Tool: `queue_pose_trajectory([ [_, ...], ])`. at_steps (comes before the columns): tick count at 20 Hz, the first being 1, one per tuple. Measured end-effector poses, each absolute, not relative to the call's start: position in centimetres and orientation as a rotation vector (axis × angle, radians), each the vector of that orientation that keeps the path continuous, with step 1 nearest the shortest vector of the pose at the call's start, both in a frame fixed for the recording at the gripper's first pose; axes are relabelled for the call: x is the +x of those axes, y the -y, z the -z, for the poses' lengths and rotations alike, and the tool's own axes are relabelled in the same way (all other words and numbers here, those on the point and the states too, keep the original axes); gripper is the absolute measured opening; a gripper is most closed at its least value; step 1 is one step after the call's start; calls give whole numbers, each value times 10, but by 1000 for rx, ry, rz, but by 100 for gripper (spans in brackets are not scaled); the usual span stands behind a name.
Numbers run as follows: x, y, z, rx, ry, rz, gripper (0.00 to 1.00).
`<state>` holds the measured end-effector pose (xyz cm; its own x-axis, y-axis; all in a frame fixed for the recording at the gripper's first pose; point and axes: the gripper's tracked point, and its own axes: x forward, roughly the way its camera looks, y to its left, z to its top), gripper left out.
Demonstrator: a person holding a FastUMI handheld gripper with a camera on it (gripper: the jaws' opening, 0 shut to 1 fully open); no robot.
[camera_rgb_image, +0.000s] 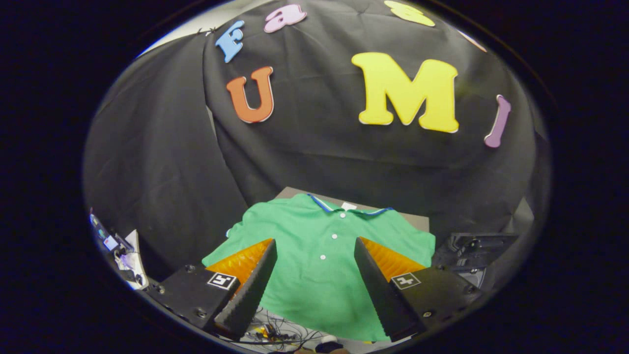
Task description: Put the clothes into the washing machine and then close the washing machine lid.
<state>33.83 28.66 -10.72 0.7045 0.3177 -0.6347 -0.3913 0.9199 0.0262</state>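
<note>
A green polo shirt [314, 255] with a blue-trimmed collar and white buttons lies spread flat on a grey table [415, 221], collar toward the far wall. My gripper [314, 253] hovers above the shirt with its two fingers spread wide apart. The shirt's button placket shows in the gap between the fingers [253, 287], and nothing is held. A dark machine part [471, 250], possibly the washing machine, sits just to the right of the shirt, beyond the right finger.
The black cloth wall rises right behind the table. Cables and small items [280, 334] lie on the floor below the shirt's near hem. A cluttered stand with white and coloured items [123, 255] is off to the left.
</note>
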Motion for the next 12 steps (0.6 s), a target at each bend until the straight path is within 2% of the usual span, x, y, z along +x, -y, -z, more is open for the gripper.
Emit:
queue_pose_trajectory([
  [5, 366, -299, 158, -127, -941, -361, 99],
  [8, 374, -296, 180, -128, -1064, -286, 99],
  [12, 390, -287, 189, -159, -1095, -172, 99],
])
